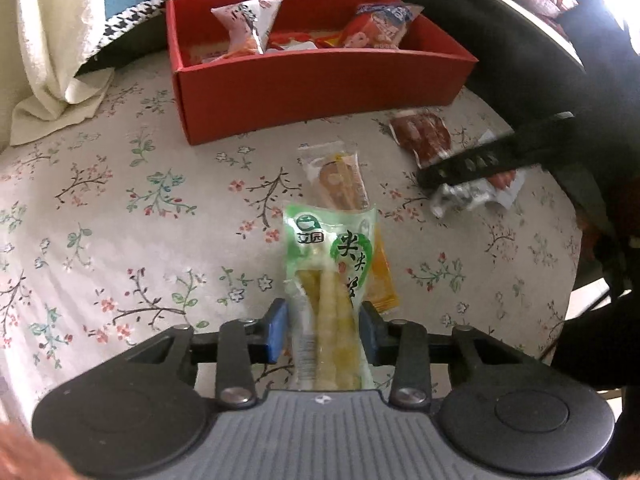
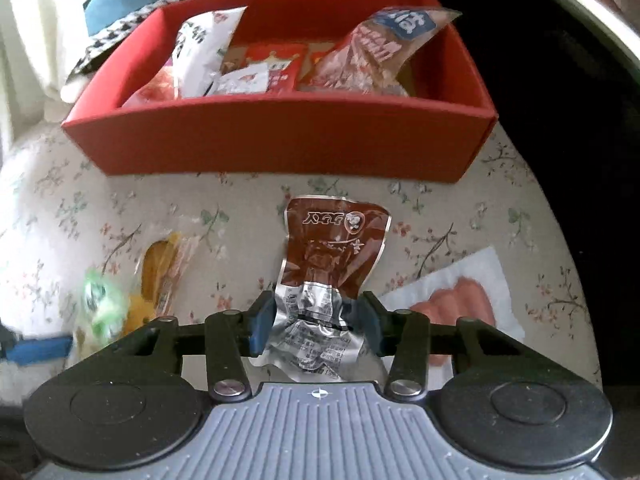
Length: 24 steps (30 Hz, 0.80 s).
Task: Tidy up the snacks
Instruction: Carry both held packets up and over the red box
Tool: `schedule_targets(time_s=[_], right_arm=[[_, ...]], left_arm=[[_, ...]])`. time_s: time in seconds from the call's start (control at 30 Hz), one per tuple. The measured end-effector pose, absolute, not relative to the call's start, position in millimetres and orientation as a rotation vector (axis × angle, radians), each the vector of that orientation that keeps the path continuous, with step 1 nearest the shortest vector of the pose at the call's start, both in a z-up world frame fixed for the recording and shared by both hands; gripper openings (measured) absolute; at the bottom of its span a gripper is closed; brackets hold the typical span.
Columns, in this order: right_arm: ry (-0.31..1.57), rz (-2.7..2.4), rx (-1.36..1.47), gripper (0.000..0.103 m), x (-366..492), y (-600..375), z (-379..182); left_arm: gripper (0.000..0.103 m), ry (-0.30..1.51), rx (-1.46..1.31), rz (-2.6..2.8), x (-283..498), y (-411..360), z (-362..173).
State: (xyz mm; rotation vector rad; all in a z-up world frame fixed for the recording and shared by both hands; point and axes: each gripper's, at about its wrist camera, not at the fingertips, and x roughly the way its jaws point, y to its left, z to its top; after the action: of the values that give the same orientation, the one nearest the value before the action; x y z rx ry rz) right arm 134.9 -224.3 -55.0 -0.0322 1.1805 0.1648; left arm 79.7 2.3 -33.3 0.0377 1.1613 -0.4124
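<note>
Now, on the flowered bench (image 1: pixel 120 208) a single red box (image 1: pixel 320 88) sits toward the far side, open at the top. From left to right it holds a white and pink packet (image 1: pixel 248 24) leaning up at the left end, some flat red and white packets (image 2: pixel 268 68) low in the middle, and a red and blue bag (image 1: pixel 380 24) propped at the right end; how many flat ones lie in the middle is hard to count, perhaps two or three.

Nearer, on the cloth, the left gripper (image 1: pixel 323 336) has its blue fingers (image 1: pixel 277 332) pressed against the sides of a green bamboo-shoot packet (image 1: pixel 332 272), which it holds. Partly under that packet lies one clear orange packet (image 1: pixel 340 176). To the right of it, the right gripper (image 2: pixel 314 320) has its fingers closed on a crumpled brown and silver packet (image 2: pixel 332 252), pinched at its silver end, just in front of the box. Right of that, one white packet with pink sausages (image 2: pixel 464 300) lies flat on the bench.
</note>
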Motion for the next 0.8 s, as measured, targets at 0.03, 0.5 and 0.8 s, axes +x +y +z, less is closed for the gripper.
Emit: schedule_targets(time_s=[0.03,0.5,0.8], right_arm=[[1.176,0.167,-0.042,0.053,133,-224,-54],[0.986,0.272,0.131,0.053,124,-230,-3],[0.935,0.277,0.149,0.053,135,-232,9]], left_arm=[[0.03,1.155,0.04,-0.403,80,3,-32],[0.029,1.02,0.023,-0.378,85,-3,4],[0.029,0.961,0.026,-0.369,97,-13,19]])
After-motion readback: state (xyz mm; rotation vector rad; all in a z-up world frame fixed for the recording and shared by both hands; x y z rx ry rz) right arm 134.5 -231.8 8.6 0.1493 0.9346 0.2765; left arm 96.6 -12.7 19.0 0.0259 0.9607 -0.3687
